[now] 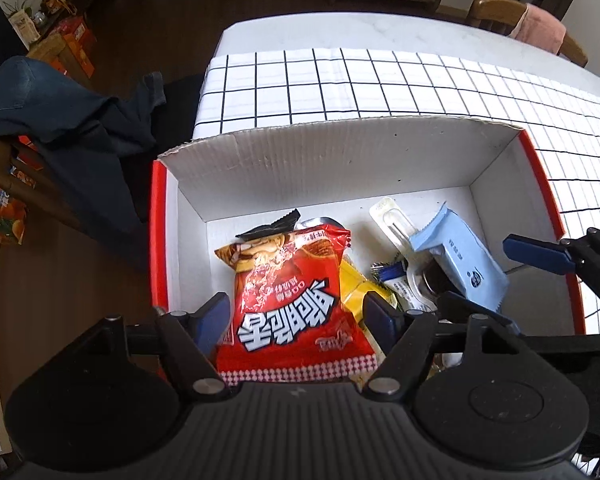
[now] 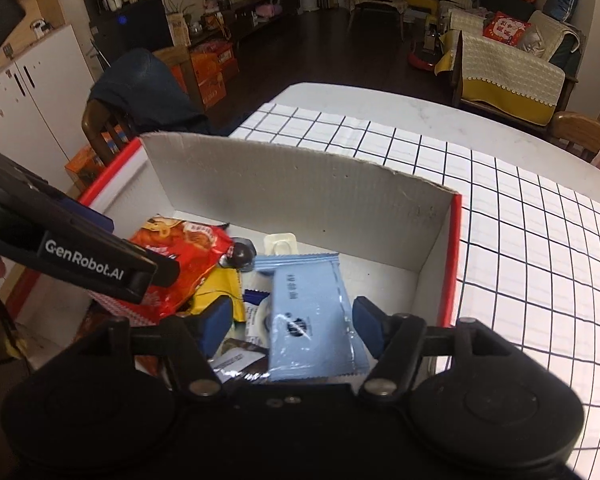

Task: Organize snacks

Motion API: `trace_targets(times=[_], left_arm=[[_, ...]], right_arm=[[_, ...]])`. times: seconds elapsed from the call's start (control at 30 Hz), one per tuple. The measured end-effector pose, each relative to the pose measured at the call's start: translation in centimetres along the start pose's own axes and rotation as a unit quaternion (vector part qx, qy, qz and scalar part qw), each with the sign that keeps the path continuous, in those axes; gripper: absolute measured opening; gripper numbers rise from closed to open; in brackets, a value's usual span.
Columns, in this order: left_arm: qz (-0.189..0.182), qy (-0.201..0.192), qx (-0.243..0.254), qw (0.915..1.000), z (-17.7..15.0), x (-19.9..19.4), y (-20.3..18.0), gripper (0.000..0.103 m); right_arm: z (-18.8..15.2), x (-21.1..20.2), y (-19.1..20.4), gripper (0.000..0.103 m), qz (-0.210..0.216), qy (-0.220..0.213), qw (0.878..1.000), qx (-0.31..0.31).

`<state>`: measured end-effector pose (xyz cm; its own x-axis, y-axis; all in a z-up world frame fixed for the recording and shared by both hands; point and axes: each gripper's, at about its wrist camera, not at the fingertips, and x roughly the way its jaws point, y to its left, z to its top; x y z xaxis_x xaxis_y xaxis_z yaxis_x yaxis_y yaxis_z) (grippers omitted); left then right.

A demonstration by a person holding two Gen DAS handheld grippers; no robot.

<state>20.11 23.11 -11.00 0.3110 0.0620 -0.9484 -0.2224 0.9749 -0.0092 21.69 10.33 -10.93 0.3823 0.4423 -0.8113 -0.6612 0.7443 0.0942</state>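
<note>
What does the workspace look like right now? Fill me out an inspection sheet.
Surface: table with a white grid-pattern cloth.
Job's things: open cardboard box holding a red snack bag, light blue packet, yellow packet and other small wrapped items.
Clutter: nothing seen on the cloth outside the box.
Grippers: left gripper astride the red snack bag, pads at its edges, grip unclear; right gripper open over the light blue packet, pads clear of it.
Cables: nothing seen.
Surroundings: chair draped with dark clothing, orange cartons, sofa with yellow-and-cream cover.
</note>
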Motion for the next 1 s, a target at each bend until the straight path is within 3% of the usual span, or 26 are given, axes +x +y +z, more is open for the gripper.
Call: trace_targets(times=[0.07,0.27,0.43,0.57,0.9,1.0], left_arm=[[-0.005,-0.008,-0.003,0.9999,-0.6,-0.7,0.1,0.073],[-0.012,-0.048,-0.004,0.9988,-2.4,-3.3,0.0,0.079],[-0.019,-0.091,0.002,0.9956,-4.3,-5.8,-0.3,0.080],[-0.016,-0.133,0.010,0.9910,-5.9,-8.0,-0.6,0.084],[-0.017,-0.186,0.009,0.9824,-9.0,-11.4,-1.0,0.084],[-0.021,-0.198,0.011,0.9799,-9.9,-12.2,-1.2,0.091]], right_arm=[[-0.2,-0.9,0.0,0.074,0.004,-0.009,1.000,0.004],[-0.9,-3.7,-0.1,0.081,0.009,-0.033,0.999,0.019],[-1.6,-6.4,0.1,0.097,0.020,-0.061,0.997,0.034],[-2.0,-8.4,0.6,0.102,0.032,-0.079,0.996,0.033],[-3.6,-12.6,1.7,0.103,0.043,-0.120,0.991,0.045],[-4.1,-13.8,1.9,0.103,0.039,-0.134,0.989,0.050]])
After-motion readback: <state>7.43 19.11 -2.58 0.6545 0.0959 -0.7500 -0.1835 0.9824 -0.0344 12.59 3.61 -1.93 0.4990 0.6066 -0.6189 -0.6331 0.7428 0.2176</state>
